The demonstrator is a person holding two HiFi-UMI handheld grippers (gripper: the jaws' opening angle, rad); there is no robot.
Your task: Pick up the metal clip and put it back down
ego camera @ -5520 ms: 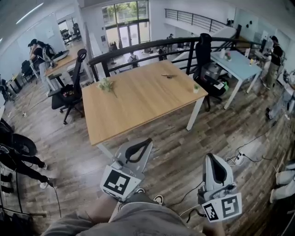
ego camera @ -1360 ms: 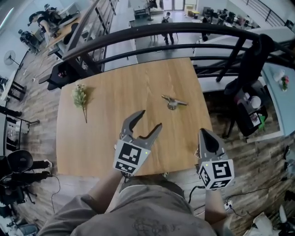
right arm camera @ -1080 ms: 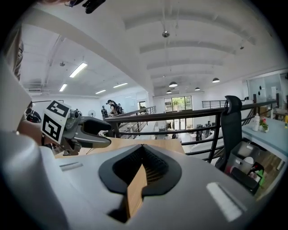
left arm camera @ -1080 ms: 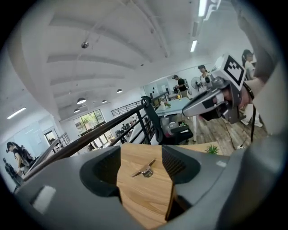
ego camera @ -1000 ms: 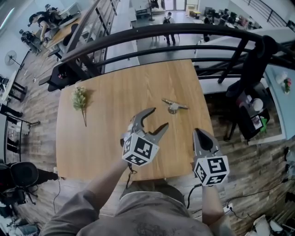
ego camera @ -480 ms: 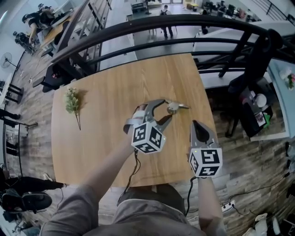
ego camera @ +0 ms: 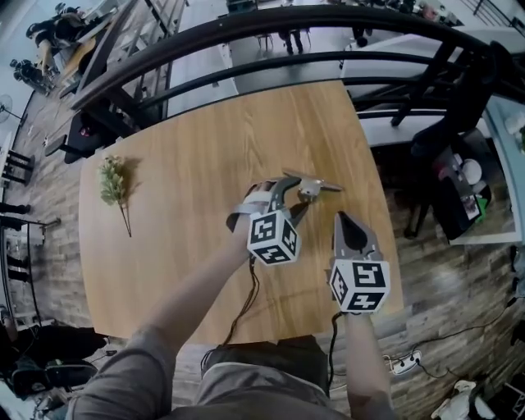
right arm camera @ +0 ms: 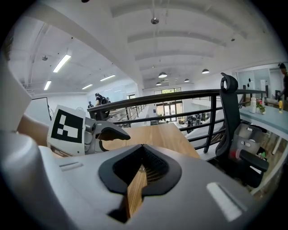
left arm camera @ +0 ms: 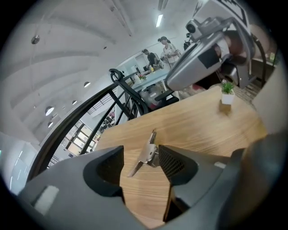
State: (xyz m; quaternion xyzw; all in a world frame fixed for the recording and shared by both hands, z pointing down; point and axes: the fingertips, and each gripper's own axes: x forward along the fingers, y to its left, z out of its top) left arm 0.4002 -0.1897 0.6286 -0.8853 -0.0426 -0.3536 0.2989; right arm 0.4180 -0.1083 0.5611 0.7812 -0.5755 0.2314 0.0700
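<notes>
The metal clip [ego camera: 312,188] lies on the wooden table [ego camera: 197,139] towards its right side. My left gripper [ego camera: 295,194] reaches down over it, and its jaws are closing with the clip between them. In the left gripper view the clip [left arm camera: 146,155] stands in the gap close to the right-hand pad, with bare table between it and the left-hand pad. My right gripper [ego camera: 343,220] hovers just right of the left one, shut and empty [right arm camera: 141,148]. It is also seen from the left gripper view, where the right gripper [left arm camera: 198,58] hangs above the table.
A small green sprig [ego camera: 111,180] lies at the table's left edge. A tiny potted plant [left arm camera: 227,92] stands near a far corner. A black railing [ego camera: 246,25] runs behind the table, and an office chair [ego camera: 459,123] stands to the right.
My left gripper has moved forward and right across the table until its jaws straddle the clip. The right gripper followed alongside it, still shut.
</notes>
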